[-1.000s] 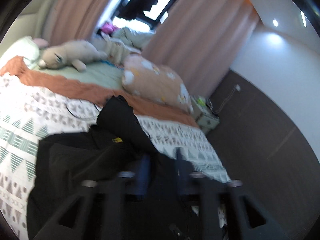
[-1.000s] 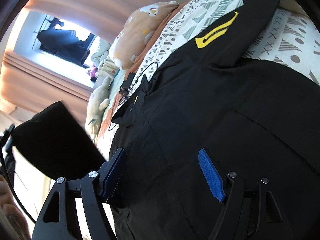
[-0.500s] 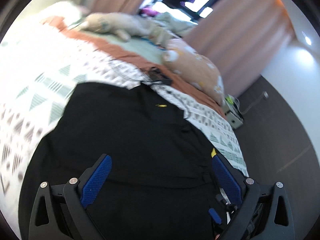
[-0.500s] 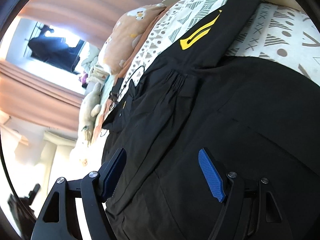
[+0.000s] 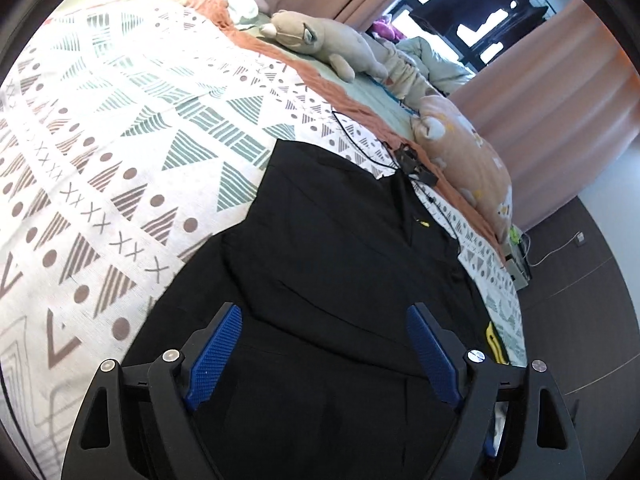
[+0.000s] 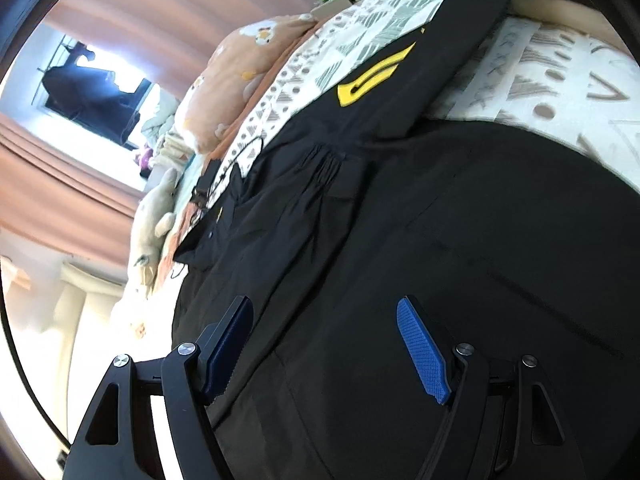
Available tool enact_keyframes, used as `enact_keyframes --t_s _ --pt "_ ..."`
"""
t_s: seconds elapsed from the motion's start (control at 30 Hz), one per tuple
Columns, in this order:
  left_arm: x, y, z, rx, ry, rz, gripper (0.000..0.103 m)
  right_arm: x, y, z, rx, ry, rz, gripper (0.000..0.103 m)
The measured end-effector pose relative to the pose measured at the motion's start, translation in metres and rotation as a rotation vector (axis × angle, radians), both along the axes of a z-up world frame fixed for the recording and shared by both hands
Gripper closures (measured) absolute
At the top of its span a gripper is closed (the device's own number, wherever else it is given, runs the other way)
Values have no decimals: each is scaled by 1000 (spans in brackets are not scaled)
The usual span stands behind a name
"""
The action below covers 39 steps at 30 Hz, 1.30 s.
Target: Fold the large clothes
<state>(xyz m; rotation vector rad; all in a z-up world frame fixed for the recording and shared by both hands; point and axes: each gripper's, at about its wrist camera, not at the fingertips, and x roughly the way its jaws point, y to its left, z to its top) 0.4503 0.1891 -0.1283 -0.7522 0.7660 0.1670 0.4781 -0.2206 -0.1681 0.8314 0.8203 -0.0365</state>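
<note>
Garment: black jacket spread flat on the bed, w/ fold lines across the body; fills the near half of both views.
Sleeve: in right wrist view one sleeve runs to the far right over the bedspread, yellow logo on it; a bit of yellow also at near-right edge in left wrist view.
Left gripper: jaws wide apart, blue pads clear on both sides, nothing between them; sits over the near part of the jacket. Contact w/ cloth: can't tell.
Right gripper: also spread wide, holding nothing; over jacket's near part, left finger close to the garment's left edge.
Bedspread: white w/ grey/teal triangles, dots, crosses; bare to the left of jacket.
Far side: orange blanket edge, beige plush animal lying on its side, peach cushion to its right.
Cable: thin black cord + small black device by the jacket's far end, on the spread.
Backgrnd: pink curtains around a bright window; dark floor far right.
</note>
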Motion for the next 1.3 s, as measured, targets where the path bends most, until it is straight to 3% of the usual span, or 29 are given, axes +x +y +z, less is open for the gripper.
enact_keyframes --t_s 0.1,0.47,0.73,0.97,1.03,1.13,1.2,1.3 --pt "-1 4 -1 -17 -11 -10 18 2 -24 16 -121 -2 12 28" --pt "8 -7 -4 19 13 -43 18 16 -140 63 -357 -51 -85 28" --pt "15 -16 -16 73 65 -28 18 27 -202 53 -326 -47 -173 28" --pt "19 -23 -28 60 92 -28 18 43 -230 35 -330 -71 -208 31" --pt "20 -25 -30 47 98 -33 18 49 -235 28 -321 -74 -209 38" --pt "20 -28 -29 53 87 -41 18 59 -244 23 -326 -88 -211 60" --pt "20 -28 -28 70 87 -32 18 64 -249 24 -338 -89 -213 94" --pt "18 -23 -28 48 84 -13 18 65 -245 34 -350 -118 -188 98"
